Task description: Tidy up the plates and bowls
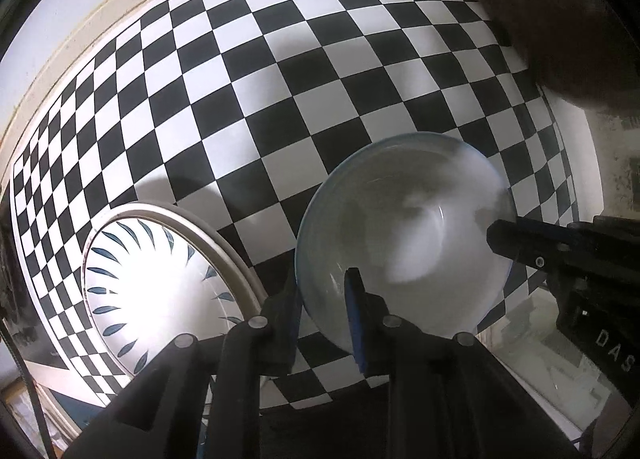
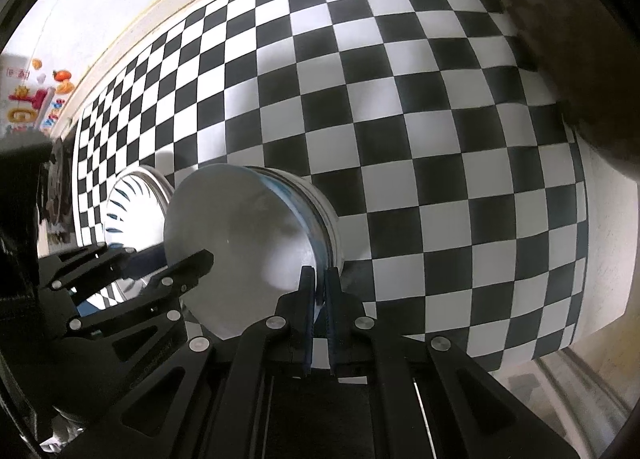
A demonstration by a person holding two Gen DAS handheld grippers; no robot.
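1. Left wrist view: the left hand-held gripper (image 1: 322,309) has its blue-padded fingers part-way closed across the near rim of a pale translucent glass bowl (image 1: 400,235); one finger sits outside the wall, the other inside, so the bowl looks pinched at its edge.
2. Same view: the right hand-held gripper (image 1: 496,237) comes in from the right, and its black fingertip meets the opposite rim of that bowl; whether it grips cannot be told from here.
3. Right wrist view: the right hand-held gripper (image 2: 319,289) shows its two blue pads nearly together on the thin rim of the glass bowl (image 2: 240,243); it appears to be clamping the edge, with the bowl tilted on its side.
4. The left hand-held gripper (image 2: 172,263) reaches in from the left in this view, one finger across the bowl's face.
5. The bowl is held between both grippers above a desk covered in a black-and-white chequered cloth (image 1: 280,99); whether it touches the cloth cannot be told.
6. A white round plate with blue leaf-shaped marks around its rim (image 1: 160,299) lies just left of the bowl, nearer the left gripper.
7. Judgement: the coming move turns on this; the plate lies leftward, so the bowl would travel that way, led by the left hand.
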